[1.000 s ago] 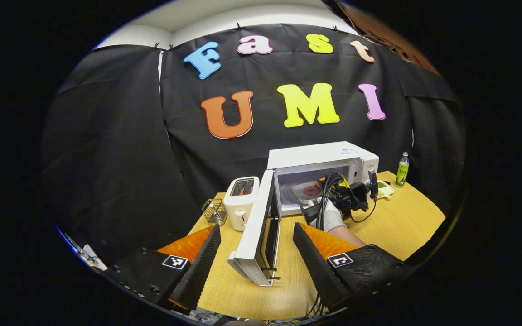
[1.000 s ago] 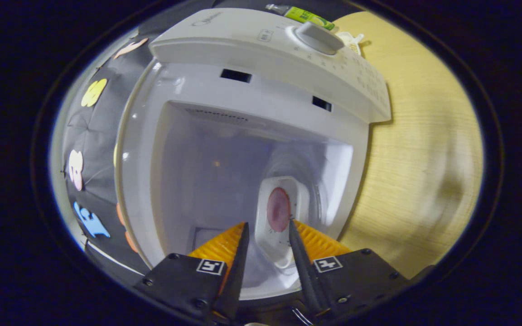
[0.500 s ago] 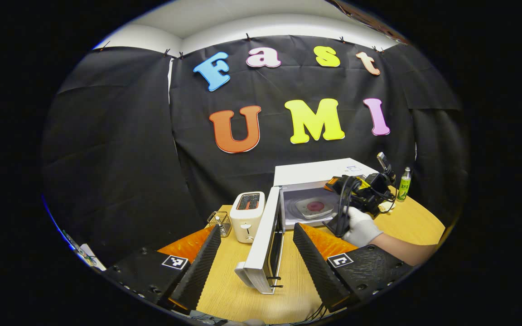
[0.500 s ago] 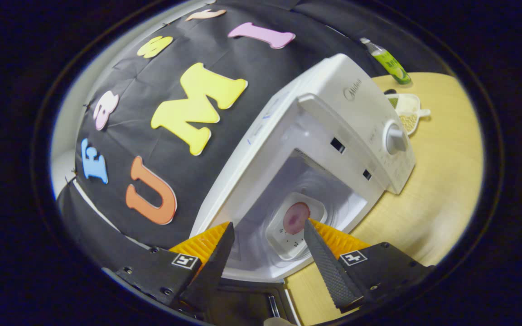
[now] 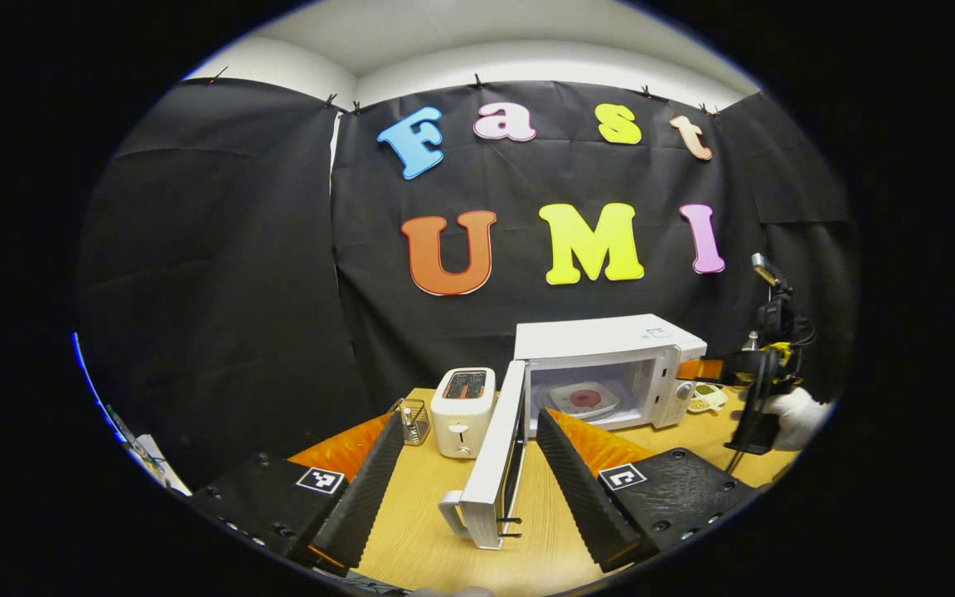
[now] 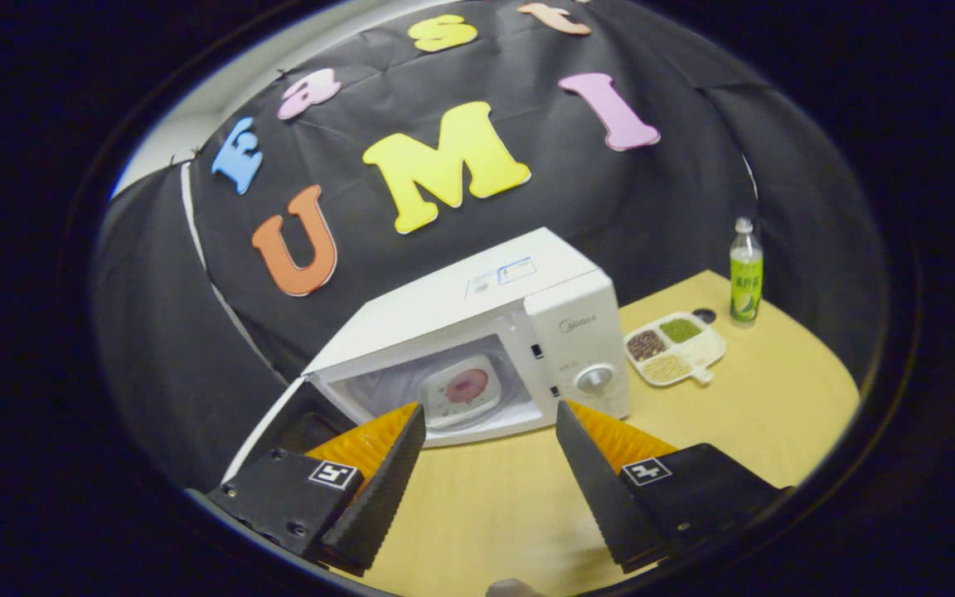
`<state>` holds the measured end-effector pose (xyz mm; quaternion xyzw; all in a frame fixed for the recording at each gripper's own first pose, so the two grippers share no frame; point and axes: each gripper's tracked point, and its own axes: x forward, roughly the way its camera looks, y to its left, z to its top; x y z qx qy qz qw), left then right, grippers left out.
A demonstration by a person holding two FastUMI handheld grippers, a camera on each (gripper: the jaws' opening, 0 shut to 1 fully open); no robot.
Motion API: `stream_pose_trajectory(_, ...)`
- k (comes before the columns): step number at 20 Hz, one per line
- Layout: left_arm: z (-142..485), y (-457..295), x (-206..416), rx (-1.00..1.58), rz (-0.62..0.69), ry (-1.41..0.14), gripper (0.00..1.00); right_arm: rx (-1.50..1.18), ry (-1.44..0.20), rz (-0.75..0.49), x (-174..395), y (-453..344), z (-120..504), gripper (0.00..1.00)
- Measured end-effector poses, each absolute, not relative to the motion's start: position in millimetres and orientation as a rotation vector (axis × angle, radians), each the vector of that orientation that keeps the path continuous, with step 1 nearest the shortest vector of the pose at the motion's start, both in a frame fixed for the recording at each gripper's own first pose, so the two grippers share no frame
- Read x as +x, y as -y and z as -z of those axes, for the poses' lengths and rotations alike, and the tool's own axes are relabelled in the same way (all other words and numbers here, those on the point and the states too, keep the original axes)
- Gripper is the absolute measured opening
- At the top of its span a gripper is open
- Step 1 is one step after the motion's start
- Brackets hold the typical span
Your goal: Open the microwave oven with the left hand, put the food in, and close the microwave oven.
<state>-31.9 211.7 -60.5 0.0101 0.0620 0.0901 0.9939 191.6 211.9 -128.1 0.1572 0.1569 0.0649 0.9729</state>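
- White microwave oven stands on the wooden table with its door swung wide open toward you.
- The food, a pale plate with a pink round piece, now lies inside the cavity on the turntable, and nothing holds it.
- One second ago your right gripper was deep in the cavity beside the plate. Now it has come out and is well apart from the oven, and its fingers are spread wide and hold nothing.
- In the left gripper view you see this right gripper and the gloved hand far at the right edge, lifted away from the opening.
- Your left gripper hovers in front of the door edge. Its fingers are wide apart, one on each side of the door in the picture, and they do not press it.
- So I judge that putting the food in is finished and only the closing remains.
- The toaster stands just beside the open door, so push the door with care.
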Motion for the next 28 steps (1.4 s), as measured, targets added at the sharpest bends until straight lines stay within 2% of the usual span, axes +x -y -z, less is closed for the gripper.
stream_pose_trajectory(6, 65, -206, -24, 0.023, -0.179, -0.101, 0.95, 0.052, -0.237, -0.09, 138, -136, 90, 1.0)
stream_pose_trajectory(7, 66, -205, -20, 0.02, -0.178, -0.1, 0.95, 0.014, -0.232, -0.086, 131, -127, 86, 0.92)
stream_pose_trajectory(10, 68, -207, -13, 0.01, -0.184, -0.096, 0.93, -0.014, -0.231, -0.074, 113, -104, 78, 0.92)
stream_pose_trajectory(11, 70, -208, -10, 0.008, -0.184, -0.1, 0.9, -0.003, -0.239, -0.071, 111, -101, 78, 1.0)
stream_pose_trajectory(12, 71, -209, -7, 0.006, -0.181, -0.105, 0.7, 0.009, -0.251, -0.062, 108, -96, 78, 0.92)
stream_pose_trajectory(13, 73, -206, -5, 0.006, -0.163, -0.109, 0.65, 0.023, -0.256, -0.055, 106, -90, 77, 1.0)
stream_pose_trajectory(14, 75, -209, -4, 0.016, -0.16, -0.115, 0.58, 0.033, -0.259, -0.047, 105, -86, 76, 0.92)
stream_pose_trajectory(15, 80, -216, -2, 0.032, -0.173, -0.127, 0.5, 0.041, -0.261, -0.043, 104, -84, 76, 0.92)
stream_pose_trajectory(16, 85, -228, 0, 0.047, -0.207, -0.141, 0.27, 0.047, -0.261, -0.041, 102, -82, 75, 0.92)
stream_pose_trajectory(17, 89, -239, -2, 0.051, -0.237, -0.149, 0.17, 0.047, -0.265, -0.039, 101, -81, 75, 0.92)
stream_pose_trajectory(19, 99, -252, -1, 0.023, -0.258, -0.157, 0.01, 0.048, -0.271, -0.038, 98, -80, 76, 0.92)
stream_pose_trajectory(28, 189, -286, 10, -0.011, -0.187, -0.246, 0.0, 0.092, -0.319, 0.005, 76, -79, 78, 0.92)
